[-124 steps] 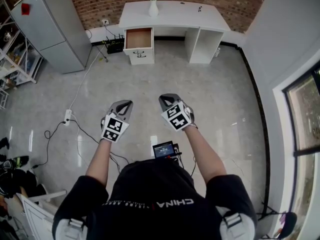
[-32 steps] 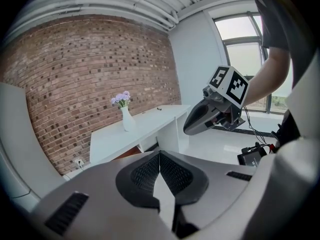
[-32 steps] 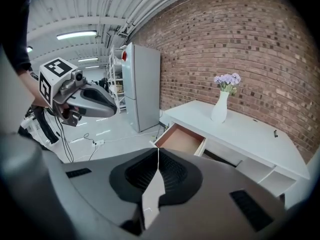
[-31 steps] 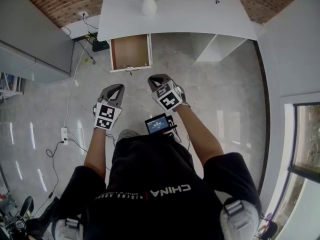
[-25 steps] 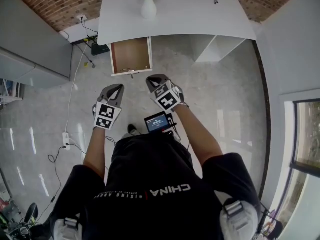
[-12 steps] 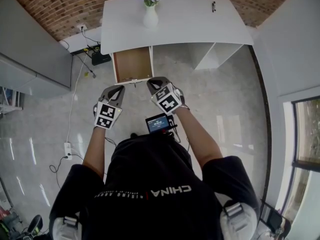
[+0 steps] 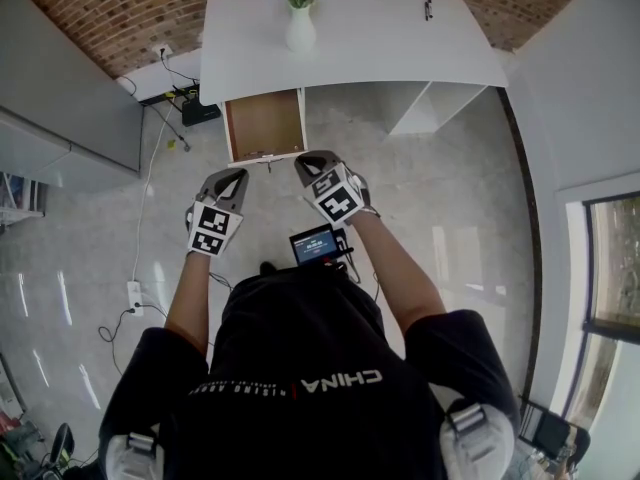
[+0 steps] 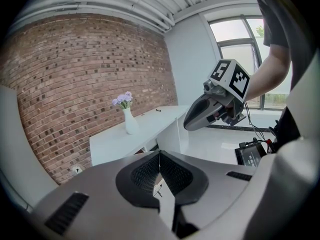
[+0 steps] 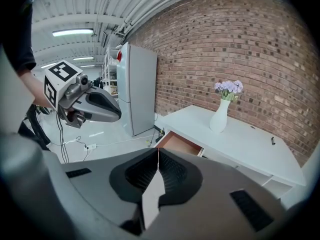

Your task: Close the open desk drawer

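The white desk [image 7: 360, 38] stands against the brick wall, and its left drawer [image 7: 264, 123] is pulled out, showing a bare brown inside. My left gripper [image 7: 239, 175] hovers just short of the drawer's front edge, a little to its left, jaws shut on nothing. My right gripper [image 7: 306, 160] sits at the drawer's front right corner, also shut and empty; I cannot tell whether it touches. In the right gripper view the open drawer [image 9: 179, 143] lies just beyond the closed jaws [image 9: 158, 151]. The left gripper view shows closed jaws [image 8: 159, 155] aimed at the desk [image 8: 135, 140].
A white vase [image 7: 300, 30] with purple flowers and a pen [image 7: 427, 10] rest on the desktop. A grey fridge [image 9: 137, 94] stands left of the desk. Cables and a power strip [image 7: 133, 293] lie on the floor at left. A small screen [image 7: 315, 245] hangs at the person's waist.
The person has walked up to the desk over the last seconds, bringing both grippers from mid-room to the drawer's front. The drawer stays open. Both grippers remain shut.
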